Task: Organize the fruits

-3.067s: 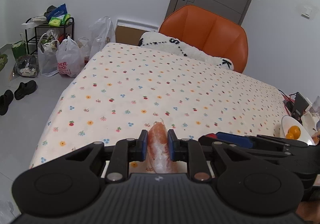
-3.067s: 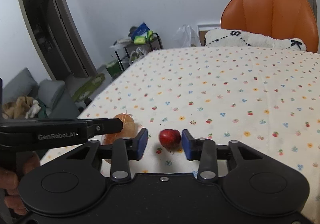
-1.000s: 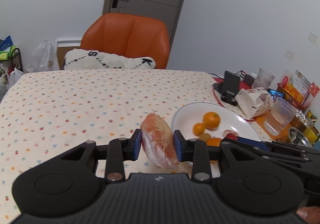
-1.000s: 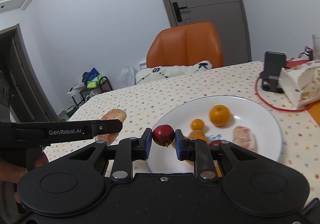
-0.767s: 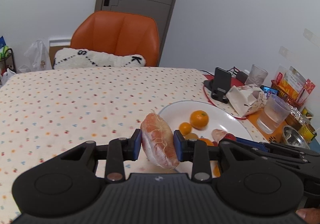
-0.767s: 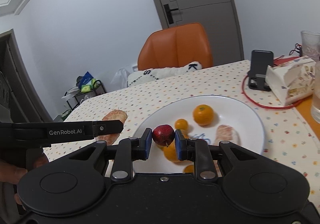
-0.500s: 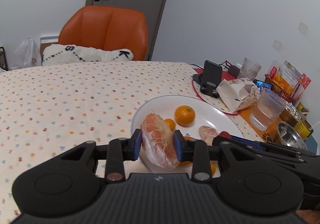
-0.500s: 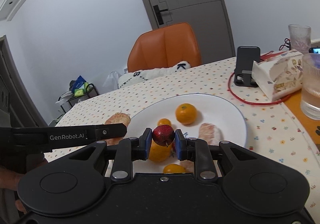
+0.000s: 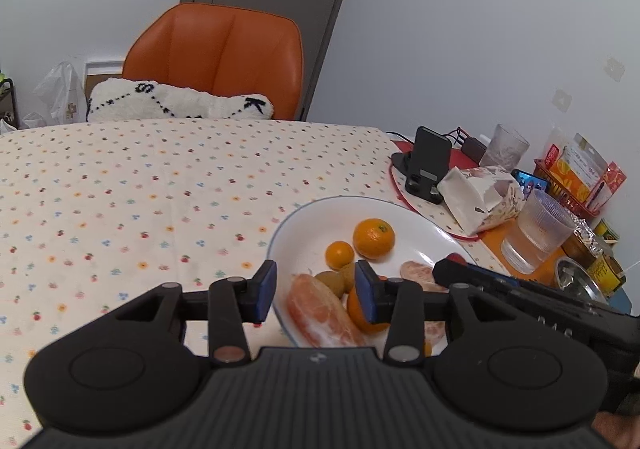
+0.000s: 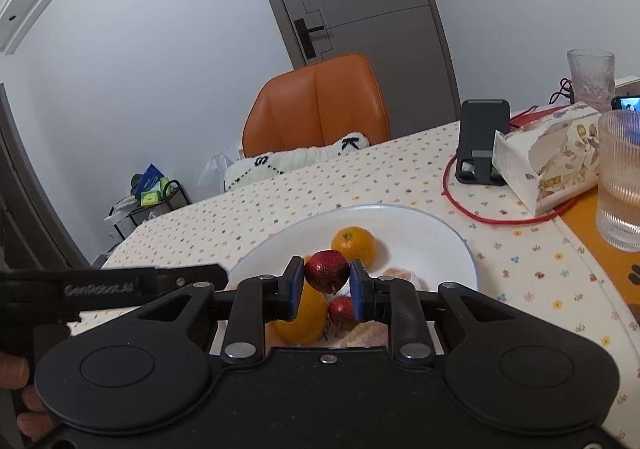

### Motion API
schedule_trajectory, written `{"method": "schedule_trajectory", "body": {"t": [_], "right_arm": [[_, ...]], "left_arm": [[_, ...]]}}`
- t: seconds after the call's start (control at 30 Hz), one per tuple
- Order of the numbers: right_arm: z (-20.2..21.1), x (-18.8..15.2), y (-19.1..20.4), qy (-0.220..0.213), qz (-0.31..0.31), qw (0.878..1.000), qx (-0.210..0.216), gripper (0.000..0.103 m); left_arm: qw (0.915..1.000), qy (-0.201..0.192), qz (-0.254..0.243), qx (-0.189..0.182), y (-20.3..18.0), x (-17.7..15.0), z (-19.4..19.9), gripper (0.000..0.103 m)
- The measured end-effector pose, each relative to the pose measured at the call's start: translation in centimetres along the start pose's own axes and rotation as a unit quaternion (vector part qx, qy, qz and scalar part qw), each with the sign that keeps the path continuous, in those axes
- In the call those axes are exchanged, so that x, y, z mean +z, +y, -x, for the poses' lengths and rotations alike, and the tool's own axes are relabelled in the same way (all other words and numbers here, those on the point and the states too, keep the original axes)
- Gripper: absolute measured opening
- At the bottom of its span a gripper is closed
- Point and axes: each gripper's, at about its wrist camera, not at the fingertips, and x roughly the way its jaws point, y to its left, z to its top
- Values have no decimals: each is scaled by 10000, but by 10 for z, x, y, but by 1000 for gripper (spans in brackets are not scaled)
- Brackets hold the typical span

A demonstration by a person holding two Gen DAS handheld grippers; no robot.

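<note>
— What are the left tongs (image 9: 316,291) doing?
— They are wide open. The peeled fruit piece (image 9: 322,313) lies on the white plate (image 9: 404,215) between them.
— And the right tongs (image 10: 326,291)?
— They squeeze a small red fruit (image 10: 327,276) above the plate, near an orange (image 10: 353,241).

Both grippers are matte black plastic. The left gripper (image 9: 315,285) has blue pads (image 9: 267,289) on its fingers, silver rivets (image 9: 229,353) on the linkage arms, round discs at 8 and 4 o'clock and a ribbed centre plate. The right gripper (image 10: 326,284) has the same blue pads, rivets and discs, and a smooth body with a small screw. The arm at 9 o'clock bears blurred white lettering (image 10: 99,288).
</note>
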Motion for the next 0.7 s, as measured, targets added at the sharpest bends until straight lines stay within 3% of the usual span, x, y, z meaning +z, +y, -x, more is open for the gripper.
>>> {"method": "schedule_trajectory", "body": {"t": [0.03,0.2,0.33,0.7], "right_arm": [[-1,2,1,-23,-11,10000,-14,24],[-3,5,2,-114,-50,9998,-156,46],[0,-1,0,-77,-131,9997,-170,50],[22,-19,4,37,-132,9998,-159,61]], "left_arm": [[10000,-13,-10,33,1,0,2,47],[9998,-61,-7,182,7,1,10,61],[9994,-122,-51,332,10,1,16,79],[9976,-79,-136,673,20,-6,32,92]]}}
